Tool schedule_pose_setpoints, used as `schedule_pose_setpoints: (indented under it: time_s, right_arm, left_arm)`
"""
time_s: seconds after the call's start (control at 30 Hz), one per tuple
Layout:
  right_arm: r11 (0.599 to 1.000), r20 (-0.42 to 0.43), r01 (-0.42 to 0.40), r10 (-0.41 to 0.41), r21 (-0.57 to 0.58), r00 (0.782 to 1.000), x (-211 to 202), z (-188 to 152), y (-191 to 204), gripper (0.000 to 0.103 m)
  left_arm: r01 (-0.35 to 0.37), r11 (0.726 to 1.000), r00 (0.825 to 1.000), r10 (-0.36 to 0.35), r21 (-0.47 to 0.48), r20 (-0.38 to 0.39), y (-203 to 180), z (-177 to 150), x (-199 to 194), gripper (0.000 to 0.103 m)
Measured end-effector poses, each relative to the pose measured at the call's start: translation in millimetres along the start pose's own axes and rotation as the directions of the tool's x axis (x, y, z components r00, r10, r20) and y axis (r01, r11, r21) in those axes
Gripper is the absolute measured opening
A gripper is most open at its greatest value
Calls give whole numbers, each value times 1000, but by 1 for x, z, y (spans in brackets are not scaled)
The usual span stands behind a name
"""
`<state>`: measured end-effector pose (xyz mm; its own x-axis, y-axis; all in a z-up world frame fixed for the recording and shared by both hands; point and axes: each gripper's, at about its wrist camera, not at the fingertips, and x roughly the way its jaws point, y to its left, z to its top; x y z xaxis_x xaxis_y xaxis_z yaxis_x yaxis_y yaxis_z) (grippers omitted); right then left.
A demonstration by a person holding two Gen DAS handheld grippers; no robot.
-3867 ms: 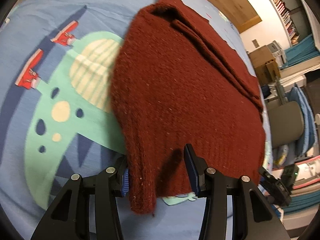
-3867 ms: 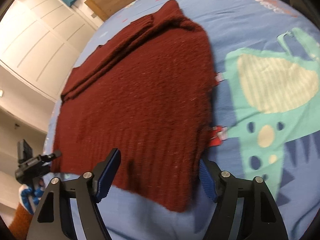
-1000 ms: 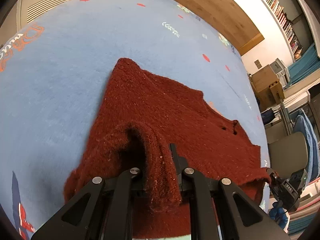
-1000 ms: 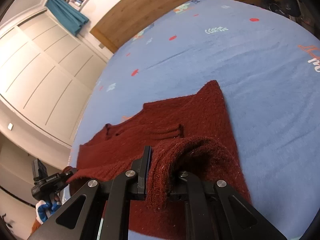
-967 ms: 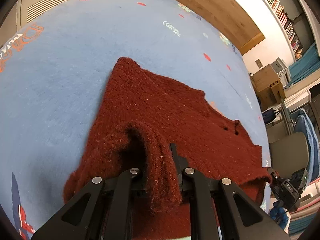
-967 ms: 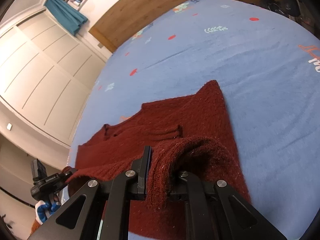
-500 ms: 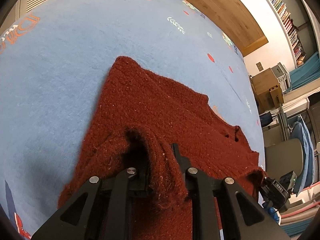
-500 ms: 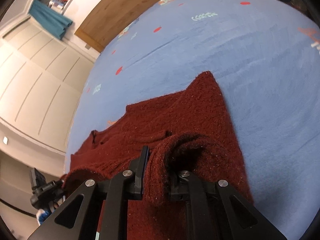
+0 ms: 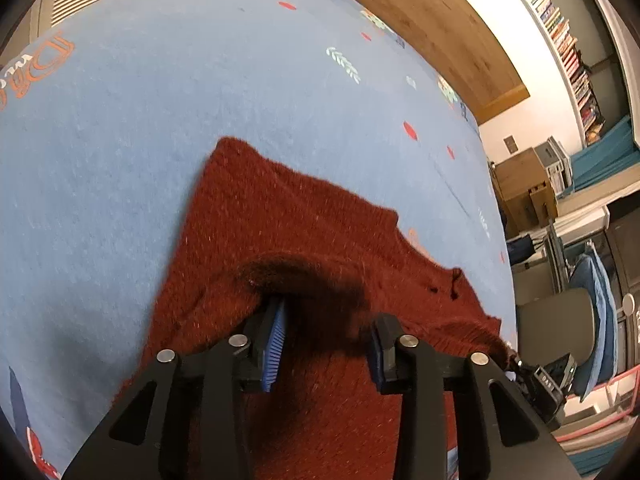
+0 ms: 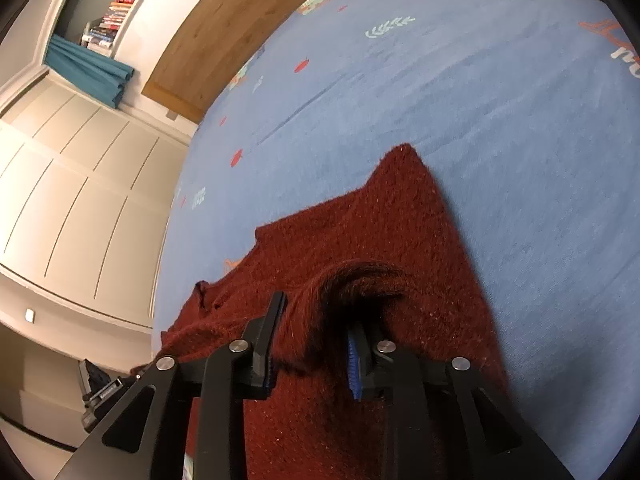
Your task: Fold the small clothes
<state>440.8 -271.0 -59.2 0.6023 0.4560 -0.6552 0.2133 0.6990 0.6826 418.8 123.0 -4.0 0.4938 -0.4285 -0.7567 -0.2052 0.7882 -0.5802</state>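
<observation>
A dark red knit sweater (image 9: 304,216) lies folded on the blue bed cover (image 9: 132,128). My left gripper (image 9: 326,346) hovers just over its near half, jaws opening. A blurred fold of the knit (image 9: 312,280) slips out between the blue pads (image 9: 274,344) and no longer looks pinched. In the right wrist view the same sweater (image 10: 376,232) runs away from my right gripper (image 10: 316,340), whose jaws are also opening. A loose blurred hump of knit (image 10: 360,280) hangs between its fingers and rests on the right-hand one, free of the pads.
A wooden headboard (image 9: 420,12) closes the far end of the bed. Cardboard boxes (image 9: 524,184), a grey chair (image 9: 556,328) and bookshelves stand beyond the bed's side. A small black device (image 10: 100,392) sits by that edge, with white cupboard doors (image 10: 72,184) behind.
Both grippers were shut on the sweater's lifted hem; their jaws have now parted and the fold is dropping onto the sweater. Both hands shifted slightly, the right one rolling.
</observation>
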Motion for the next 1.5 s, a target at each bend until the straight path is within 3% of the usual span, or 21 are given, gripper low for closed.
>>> schedule_pose_setpoints:
  time_s: [0.2, 0.43, 0.6, 0.73, 0.93, 1.07, 1.17, 1.33, 1.5]
  right_arm:
    - [1000, 30, 10, -10, 0, 1000, -10, 6, 0, 44]
    - [998, 46, 29, -26, -62, 999, -26, 7, 7, 47]
    - [981, 32, 48, -42, -186, 999, -32, -6, 28, 47]
    - [936, -9, 70, -78, -344, 997, -25, -35, 53, 47]
    - [853, -37, 91, -127, -513, 991, -7, -90, 74, 47]
    - [798, -39, 127, -185, -589, 982, 10, -109, 76, 47]
    - [794, -37, 140, -200, -592, 979, 19, -105, 71, 46]
    - [787, -16, 173, -226, -593, 974, 19, -86, 71, 46]
    - [780, 41, 204, -224, -592, 974, 12, -63, 81, 46]
  left_arm:
    - [-6, 1000, 1000, 5, 12, 9, -4, 4, -4, 32]
    - [-23, 998, 998, 20, 53, 55, -18, 9, -20, 36]
    - [-55, 992, 996, 47, 115, 73, -31, 0, -30, 36]
    - [-126, 961, 991, 111, 245, 75, -49, -30, -28, 36]
    - [-200, 912, 980, 183, 357, 82, -61, -82, -5, 36]
    - [-287, 864, 958, 266, 414, 108, -60, -105, 19, 36]
    - [-313, 849, 950, 290, 425, 120, -53, -107, 33, 36]
    - [-304, 867, 953, 281, 395, 117, -55, -91, 29, 36]
    - [-332, 845, 943, 296, 418, 151, -68, -73, 33, 36]
